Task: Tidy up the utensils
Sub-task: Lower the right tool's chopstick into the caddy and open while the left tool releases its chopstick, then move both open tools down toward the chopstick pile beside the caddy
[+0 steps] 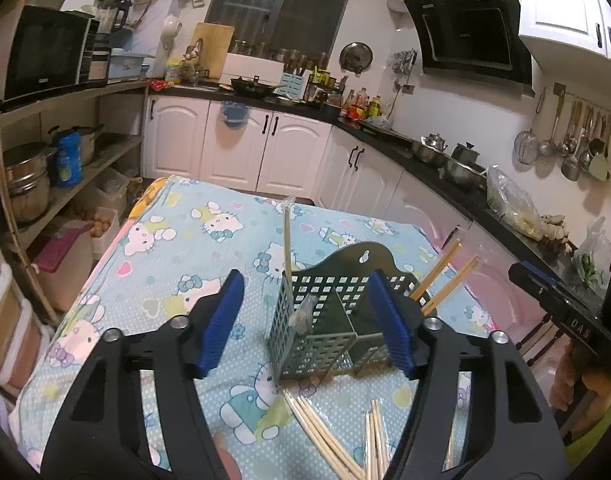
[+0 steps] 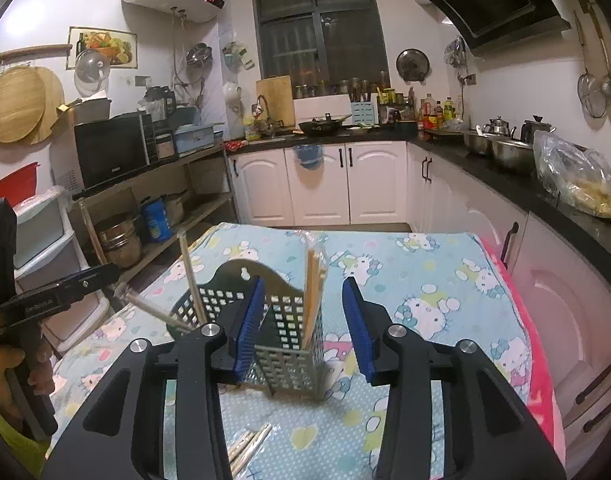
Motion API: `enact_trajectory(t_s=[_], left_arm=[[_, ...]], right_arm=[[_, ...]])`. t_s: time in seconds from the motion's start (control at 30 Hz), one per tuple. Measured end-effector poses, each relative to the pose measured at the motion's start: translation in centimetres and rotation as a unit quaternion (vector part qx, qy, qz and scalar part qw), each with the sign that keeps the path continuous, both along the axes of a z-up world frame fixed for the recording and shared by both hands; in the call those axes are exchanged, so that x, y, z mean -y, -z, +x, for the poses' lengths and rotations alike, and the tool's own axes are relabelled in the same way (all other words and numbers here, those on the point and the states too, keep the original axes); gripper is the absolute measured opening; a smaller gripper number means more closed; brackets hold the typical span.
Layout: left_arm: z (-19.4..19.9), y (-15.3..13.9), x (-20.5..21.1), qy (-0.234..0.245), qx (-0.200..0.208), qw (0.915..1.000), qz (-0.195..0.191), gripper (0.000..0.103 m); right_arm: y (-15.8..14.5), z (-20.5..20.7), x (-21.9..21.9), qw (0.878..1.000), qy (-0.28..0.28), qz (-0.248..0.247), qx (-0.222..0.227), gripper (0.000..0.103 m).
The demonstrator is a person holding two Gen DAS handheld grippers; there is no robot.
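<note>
A green perforated utensil holder [image 1: 317,344] [image 2: 285,344] stands on the table. A wrapped chopstick pair [image 1: 287,240] stands upright in one compartment, and two bare chopsticks [image 1: 445,276] lean out of another. My left gripper [image 1: 309,320] is open just in front of the holder, with nothing pressed between its blue pads [image 1: 225,316]. My right gripper [image 2: 304,326] is also open; wrapped chopsticks [image 2: 315,292] in the holder show between its jaws, clear of both pads. Loose chopsticks [image 1: 325,436] [image 2: 249,446] lie on the cloth near me.
A blue cartoon-cat cloth [image 1: 177,248] [image 2: 425,280] covers the table. Wooden shelves [image 1: 85,168] with pots stand to the left. A black counter [image 2: 505,176] over white cabinets runs along the right and back. The other gripper shows at each view's edge [image 1: 565,316] [image 2: 53,300].
</note>
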State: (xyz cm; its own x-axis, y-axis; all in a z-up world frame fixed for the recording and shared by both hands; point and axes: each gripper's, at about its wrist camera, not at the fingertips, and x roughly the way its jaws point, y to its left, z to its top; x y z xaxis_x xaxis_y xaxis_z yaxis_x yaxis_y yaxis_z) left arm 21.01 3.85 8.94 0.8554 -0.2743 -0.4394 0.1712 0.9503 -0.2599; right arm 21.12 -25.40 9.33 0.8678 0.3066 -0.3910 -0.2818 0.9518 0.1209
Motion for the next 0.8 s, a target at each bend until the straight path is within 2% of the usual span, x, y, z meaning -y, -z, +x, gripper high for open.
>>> enact_trajectory(t_s=[0.23, 0.3, 0.47, 0.8], left_arm=[[-1.4, 0.3, -0.5, -0.008, -0.003, 1.0000, 0.003, 0.067], [-1.7, 0.5, -0.6, -0.008, -0.005, 0.9999, 0.005, 0.075], [-2.3, 1.4, -0.9, -0.011, -0.015, 0.9998, 0.003, 0.081], [-3.2, 4.3, -1.2, -0.009, -0.051, 0.9986, 0.004, 0.081]], right_arm=[[0.8, -1.2, -0.5, 1.000, -0.008, 0.000, -0.008, 0.046], [1.1, -1.5, -0.7, 1.000, -0.011, -0.001, -0.012, 0.049], [2.1, -2.0, -1.0, 1.000, -0.017, -0.002, -0.023, 0.051], [5.1, -2.6, -2.3, 0.998, -0.032, -0.010, -0.060, 0.051]])
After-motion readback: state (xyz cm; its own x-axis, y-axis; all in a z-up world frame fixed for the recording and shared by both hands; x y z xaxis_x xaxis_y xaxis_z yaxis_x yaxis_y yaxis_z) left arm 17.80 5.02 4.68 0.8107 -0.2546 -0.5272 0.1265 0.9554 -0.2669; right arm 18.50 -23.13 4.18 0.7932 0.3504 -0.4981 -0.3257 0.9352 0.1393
